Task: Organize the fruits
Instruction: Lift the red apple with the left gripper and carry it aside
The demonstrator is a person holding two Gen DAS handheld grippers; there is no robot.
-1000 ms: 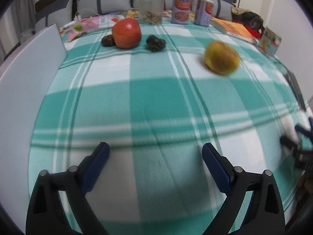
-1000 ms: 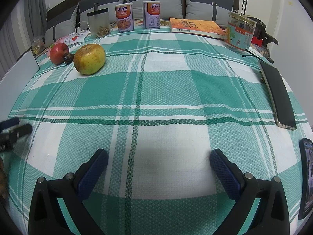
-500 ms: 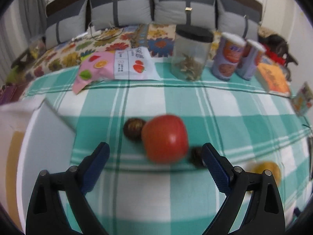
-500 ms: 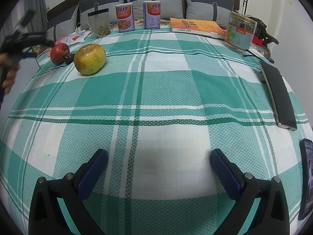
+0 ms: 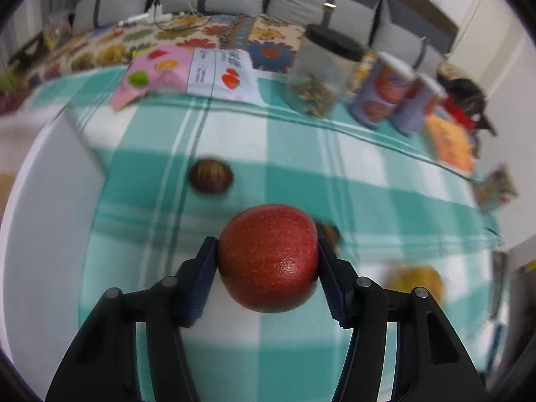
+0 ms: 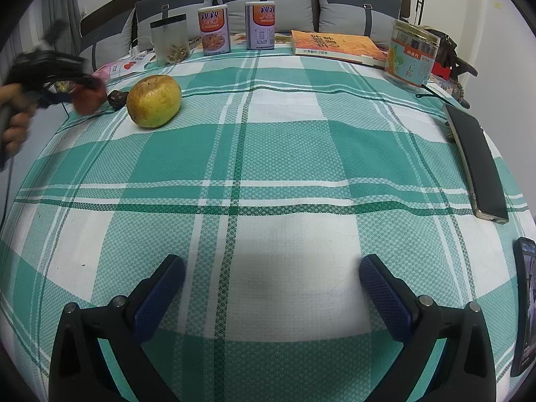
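Observation:
A red apple (image 5: 268, 258) sits between the blue pads of my left gripper (image 5: 266, 246), whose jaws are closing and press on both its sides. A small dark brown fruit (image 5: 210, 175) lies on the checked cloth behind it, and another (image 5: 330, 232) peeks out at the apple's right. A yellow-green fruit (image 5: 415, 283) is blurred at the right. In the right wrist view the yellow-green fruit (image 6: 154, 100) lies far left, with the left gripper (image 6: 80, 83) and a hand blurred beside it. My right gripper (image 6: 271, 263) stands open over bare cloth.
A white board or box wall (image 5: 43, 234) stands at the left edge. At the back are a clear jar (image 6: 169, 42), two cans (image 6: 214, 30), an orange book (image 6: 335, 45) and a tin (image 6: 412, 55). A phone (image 6: 475, 164) lies at the right.
The left gripper moved in over the red apple and its jaws came together on it; the apple now fills the gap between the pads. The right gripper has not moved.

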